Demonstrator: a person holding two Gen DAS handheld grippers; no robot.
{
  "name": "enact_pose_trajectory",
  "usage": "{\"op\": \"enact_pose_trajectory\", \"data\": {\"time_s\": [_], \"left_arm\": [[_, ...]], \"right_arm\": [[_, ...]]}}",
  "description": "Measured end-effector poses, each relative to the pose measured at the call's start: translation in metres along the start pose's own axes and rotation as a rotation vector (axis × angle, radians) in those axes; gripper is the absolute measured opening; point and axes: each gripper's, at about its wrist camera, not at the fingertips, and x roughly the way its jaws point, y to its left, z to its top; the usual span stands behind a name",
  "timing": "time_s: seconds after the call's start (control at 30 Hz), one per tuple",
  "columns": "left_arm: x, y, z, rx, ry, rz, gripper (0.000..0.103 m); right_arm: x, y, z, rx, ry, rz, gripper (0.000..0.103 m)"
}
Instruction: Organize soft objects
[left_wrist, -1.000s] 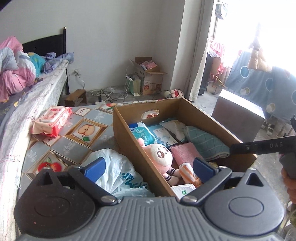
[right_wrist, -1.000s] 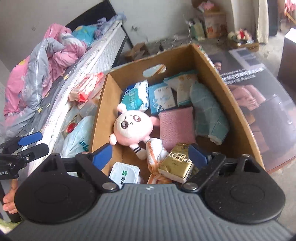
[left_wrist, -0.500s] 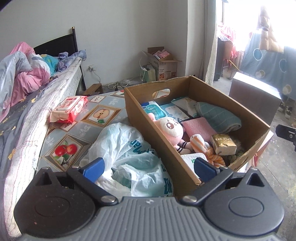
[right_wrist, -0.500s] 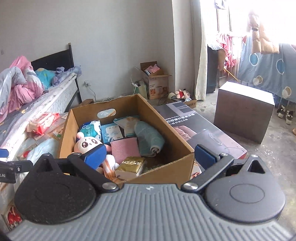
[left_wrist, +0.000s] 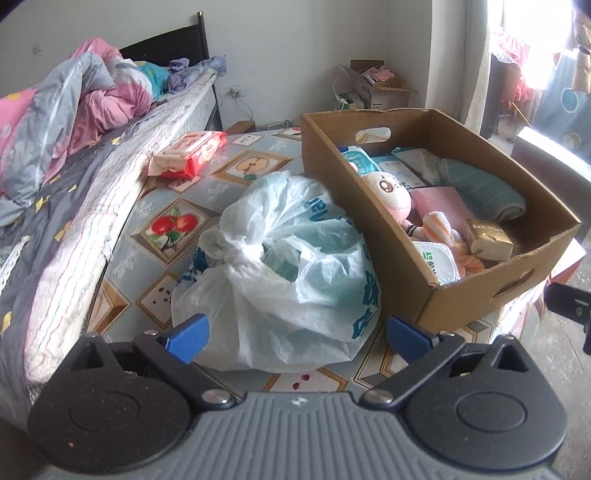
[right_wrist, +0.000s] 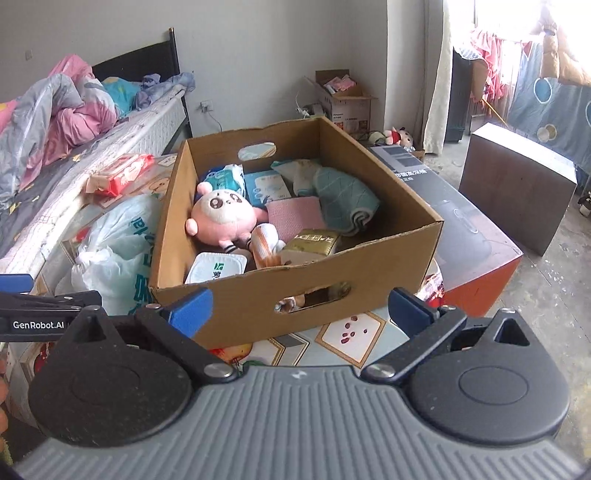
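The right gripper (right_wrist: 299, 308) is now standing with its jaws wide apart and empty, pulled back before the near wall of the cardboard box (right_wrist: 258, 295). A second ago it was hanging over the gold tissue pack (right_wrist: 312, 242); that pack is now lying inside the box, beside the pink plush toy (right_wrist: 221, 218), so this item seems to be stored. The left gripper (left_wrist: 297, 332), also apart and empty, has been sinking toward the white plastic bag (left_wrist: 280, 266) on the bench (left_wrist: 162, 229), just beside the box. The bag is probably the next soft thing to handle.
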Motion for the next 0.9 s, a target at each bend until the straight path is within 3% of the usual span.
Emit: {"op": "enact_pose_trajectory", "data": {"time_s": [0.4, 0.9], "left_arm": [[0.005, 0.011, 0.002, -0.14, 0.045, 0.006, 0.103], [0.026, -0.004, 0.01, -0.137, 0.097, -0.01, 0.103]], "right_arm": [[0.013, 0.02, 0.013, -0.105, 0.089, 0.018, 0.102], [0.028, 0.011, 0.019, -0.112, 0.133, -0.017, 0.102]]}}
